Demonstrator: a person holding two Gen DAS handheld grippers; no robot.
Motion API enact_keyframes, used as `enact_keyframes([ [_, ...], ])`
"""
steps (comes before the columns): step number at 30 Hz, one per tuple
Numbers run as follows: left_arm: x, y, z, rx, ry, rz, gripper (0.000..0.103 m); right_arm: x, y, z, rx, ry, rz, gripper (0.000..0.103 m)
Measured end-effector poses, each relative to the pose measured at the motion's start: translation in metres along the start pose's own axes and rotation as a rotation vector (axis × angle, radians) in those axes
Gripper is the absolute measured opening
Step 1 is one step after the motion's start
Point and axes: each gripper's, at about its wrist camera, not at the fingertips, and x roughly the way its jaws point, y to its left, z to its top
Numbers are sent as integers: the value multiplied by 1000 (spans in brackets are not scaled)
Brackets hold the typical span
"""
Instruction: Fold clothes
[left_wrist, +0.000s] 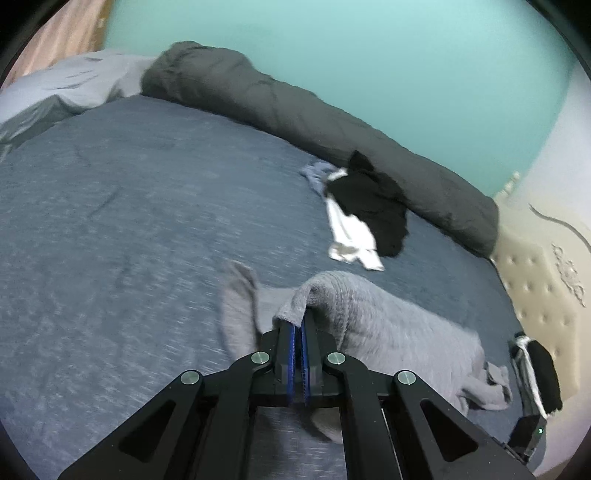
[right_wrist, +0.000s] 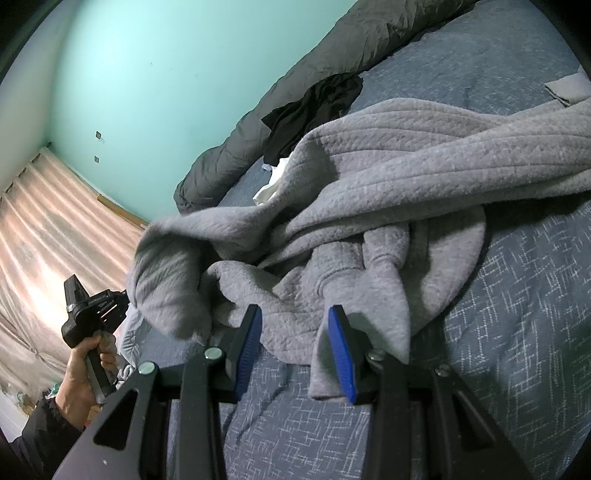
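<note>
Left gripper (left_wrist: 298, 325) pinches a ribbed grey fleece garment (left_wrist: 388, 317) (soft, crumpled) over a blue bedsheet (left_wrist: 129, 221); right gripper (right_wrist: 295, 343) half-open, holding nothing.

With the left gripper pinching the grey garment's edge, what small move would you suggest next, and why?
Probably close the right gripper on the grey garment. It stands open with bunched fabric lying between its fingers, while the left gripper is shut on a lifted edge; a second hold would let the garment be spread flat.
</note>
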Motion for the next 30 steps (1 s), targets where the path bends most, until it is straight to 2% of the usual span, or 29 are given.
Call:
enact_keyframes([
  [9, -17, 47, 20, -102, -63, 132, 2, 3, -3, 6, 1, 10, -2, 38],
  [13, -20, 43, 20, -79, -72, 142, 2, 2, -3, 6, 3, 12, -2, 38],
  [15, -17, 40, 20, -74, -52, 135, 2, 1, -4, 6, 5, 13, -2, 38],
  [18, 1, 37, 16, -72, 57, 98, 3, 3, -3, 7, 8, 15, -3, 38],
  [20, 3, 26, 11, -1, 73, 107, 3, 2, -5, 8, 12, 14, -2, 38],
  [22, 1, 22, 5, 11, 77, 99, 4, 1, -6, 10, 17, 13, -1, 38],
  [30, -10, 49, -17, -60, 100, 112, 12, 3, -9, 13, 36, 12, 5, 38],
])
